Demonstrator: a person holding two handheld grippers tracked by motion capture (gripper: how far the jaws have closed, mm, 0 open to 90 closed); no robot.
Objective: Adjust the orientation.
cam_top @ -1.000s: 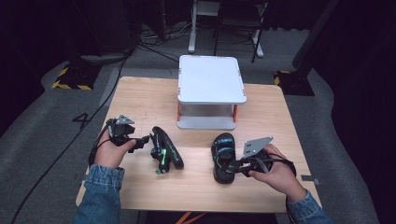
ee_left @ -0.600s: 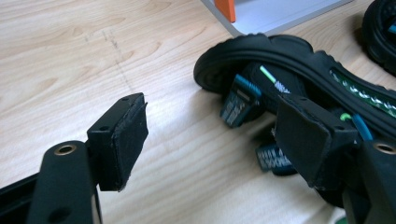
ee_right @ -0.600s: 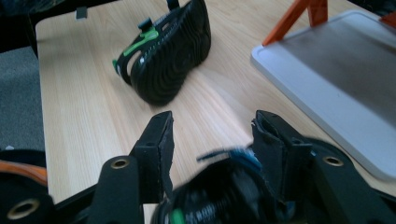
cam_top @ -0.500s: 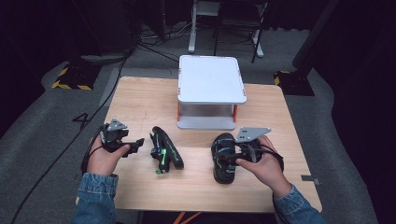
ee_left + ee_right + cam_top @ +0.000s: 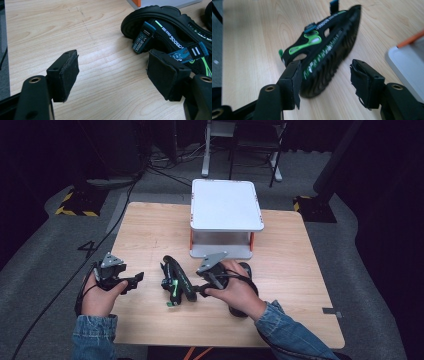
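On the near half of the wooden table [image 5: 150,225], a black sandal [image 5: 176,282] with green and blue strap markings lies tipped on its side, its ridged sole turned toward the right gripper [image 5: 200,290]. That gripper, held in the person's right hand [image 5: 235,292], reaches across from the right; its jaws have just been opening and now stand apart, with the end of the sandal between them, close by one pad, though the pads do not press on it. In the right gripper view the sandal [image 5: 324,47] stretches away from the jaws along the table, sole facing the right-hand jaw. The left gripper [image 5: 131,282], in the left hand [image 5: 100,295], sits just left of the sandal with its jaws apart and nothing between them; the left gripper view shows bare wood between the pads and the sandal [image 5: 170,32] just beyond the right-hand pad. A second black sandal [image 5: 245,275] lies partly under the right hand and its denim sleeve. Behind both, toward the far edge, stands a small white two-level shelf [image 5: 225,205] with orange posts.
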